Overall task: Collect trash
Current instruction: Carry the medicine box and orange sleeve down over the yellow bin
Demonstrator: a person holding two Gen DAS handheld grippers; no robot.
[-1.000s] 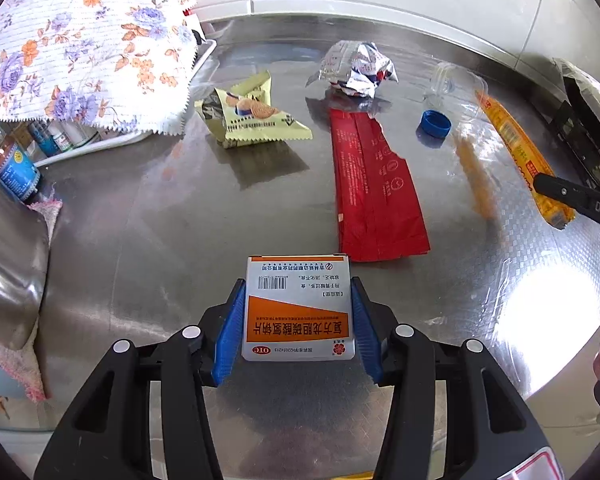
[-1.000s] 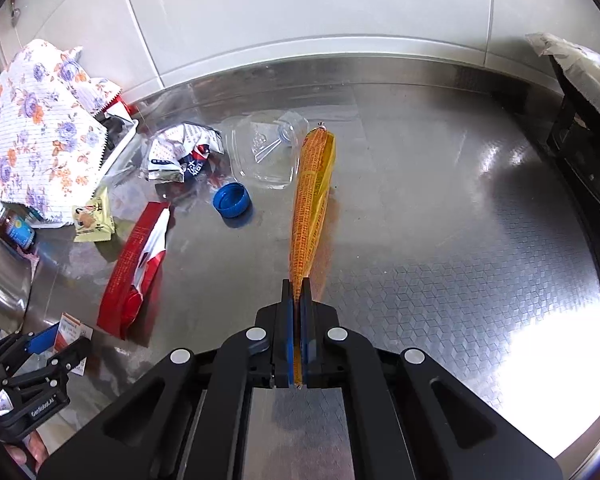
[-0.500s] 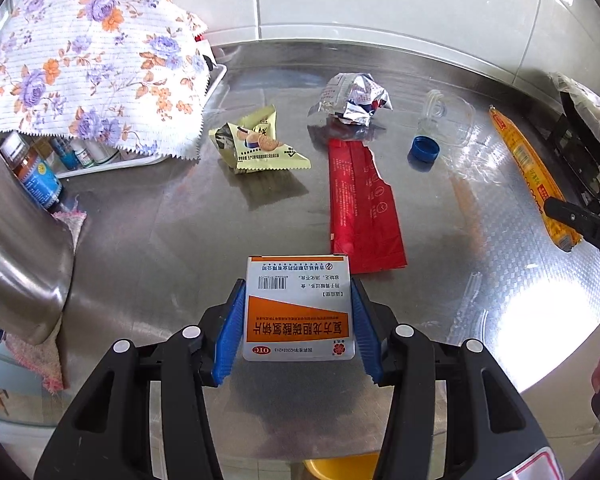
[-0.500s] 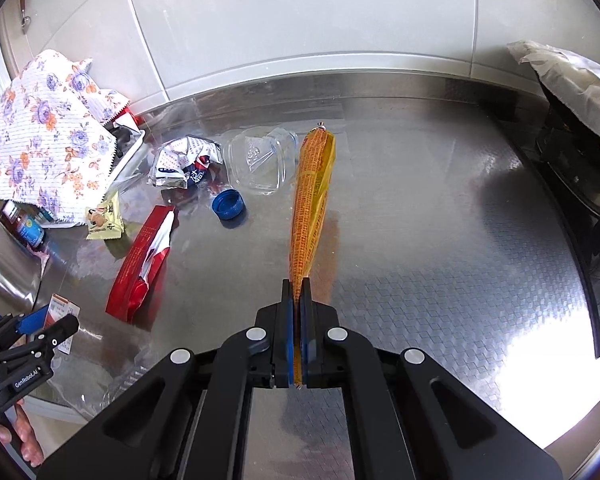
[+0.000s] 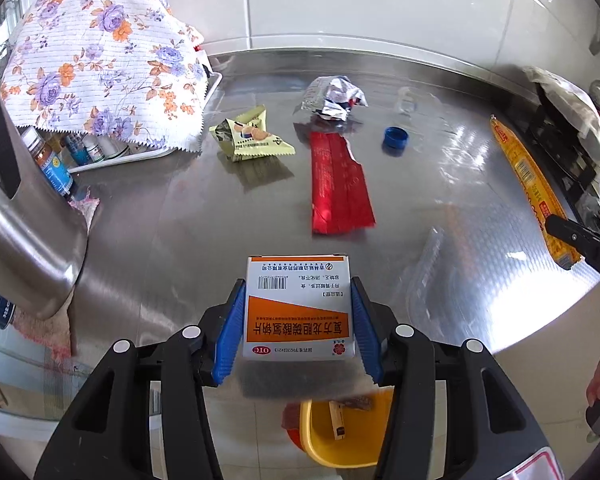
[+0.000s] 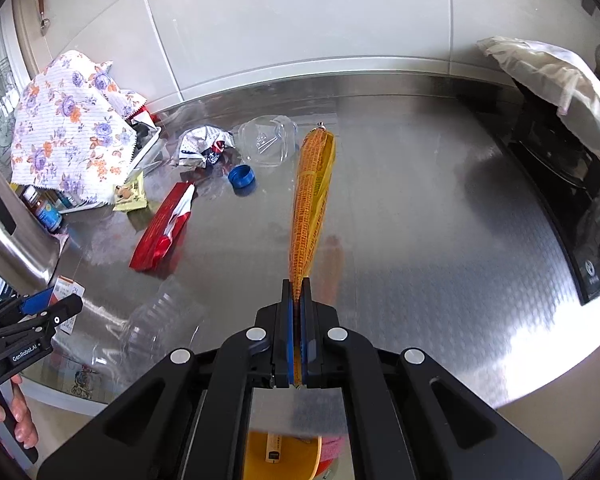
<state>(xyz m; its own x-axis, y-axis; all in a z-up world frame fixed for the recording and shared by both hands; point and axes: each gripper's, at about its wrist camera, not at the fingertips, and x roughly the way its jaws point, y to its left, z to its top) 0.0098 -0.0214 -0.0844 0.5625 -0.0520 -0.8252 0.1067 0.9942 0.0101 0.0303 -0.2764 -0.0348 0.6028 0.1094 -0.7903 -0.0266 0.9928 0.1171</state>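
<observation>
My left gripper [image 5: 298,320] is shut on a white and orange medicine box [image 5: 298,304], held above the counter's front edge; it also shows in the right wrist view [image 6: 66,292]. My right gripper [image 6: 296,312] is shut on a long orange wrapper [image 6: 312,196], which also shows in the left wrist view [image 5: 528,184]. A yellow bin [image 5: 348,432] holding some trash stands below the counter edge, under both grippers [image 6: 284,456]. On the steel counter [image 5: 180,220] lie a red wrapper [image 5: 340,184], a yellow snack packet [image 5: 248,136], a crumpled foil bag [image 5: 332,96] and a blue cap [image 5: 396,138].
A clear plastic tub [image 6: 266,142] lies by the foil bag. A clear bottle [image 6: 160,320] lies near the front edge. A floral cloth [image 5: 96,56] covers a tray of bottles at the left. A steel pot [image 5: 16,216] stands at the left. A black stove [image 6: 572,200] is on the right.
Both grippers have pulled back from the counter and risen with their loads. The yellow bin has come into view below the counter edge.
</observation>
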